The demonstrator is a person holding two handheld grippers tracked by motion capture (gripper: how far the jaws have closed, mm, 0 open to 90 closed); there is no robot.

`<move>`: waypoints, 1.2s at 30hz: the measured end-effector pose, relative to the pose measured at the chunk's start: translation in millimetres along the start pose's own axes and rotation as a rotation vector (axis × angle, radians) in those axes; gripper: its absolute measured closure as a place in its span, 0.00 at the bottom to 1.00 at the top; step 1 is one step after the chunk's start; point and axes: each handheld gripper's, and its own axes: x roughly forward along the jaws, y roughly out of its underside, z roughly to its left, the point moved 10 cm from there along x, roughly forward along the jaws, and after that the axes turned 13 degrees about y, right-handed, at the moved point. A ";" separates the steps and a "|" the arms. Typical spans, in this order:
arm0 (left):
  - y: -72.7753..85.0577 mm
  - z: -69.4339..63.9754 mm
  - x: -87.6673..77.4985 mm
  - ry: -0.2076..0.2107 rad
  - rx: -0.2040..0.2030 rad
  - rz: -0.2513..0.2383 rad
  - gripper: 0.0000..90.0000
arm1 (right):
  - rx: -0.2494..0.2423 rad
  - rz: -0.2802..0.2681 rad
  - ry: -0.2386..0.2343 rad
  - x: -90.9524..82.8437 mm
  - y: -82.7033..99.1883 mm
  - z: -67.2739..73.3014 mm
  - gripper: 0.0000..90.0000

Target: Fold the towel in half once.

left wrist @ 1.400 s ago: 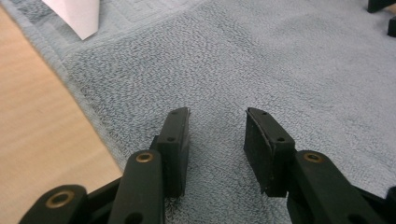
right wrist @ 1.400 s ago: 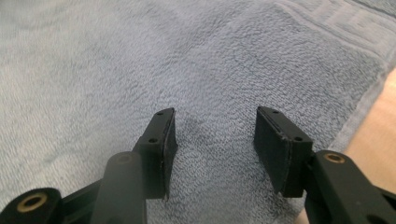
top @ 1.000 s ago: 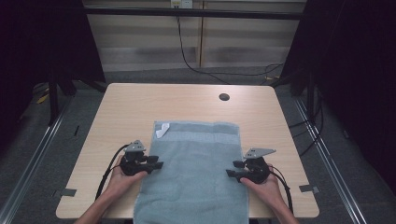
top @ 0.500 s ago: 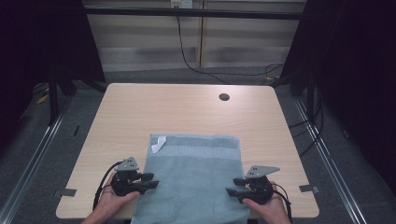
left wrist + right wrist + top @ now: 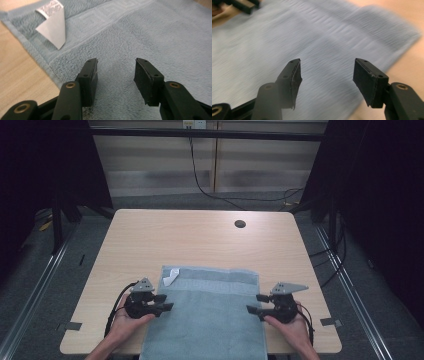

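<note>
Towel [image 5: 207, 312] lies flat on table [image 5: 200, 240], long axis toward the person, near end over the table edge | left gripper [image 5: 162, 302] at its left edge, right gripper [image 5: 255, 304] at its right edge, equally near | both jaws have just been opening, wide, nothing between them.

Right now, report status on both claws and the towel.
Left claw open, right claw open, both just been opening, nothing between the jaws. Blue towel flat on the table, near end over the edge. Nothing in the way.

High view: table [image 5: 200, 245] evenly lit, surroundings dark at left and right edges. Right gripper view motion-blurred across towel [image 5: 287, 42]; left gripper view sharper, far corners soft.
</note>
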 end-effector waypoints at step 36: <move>-55.5 53.2 -10.7 -0.092 -0.036 -0.111 0.46 | -0.093 0.049 0.127 76.5 -27.7 -43.4 0.92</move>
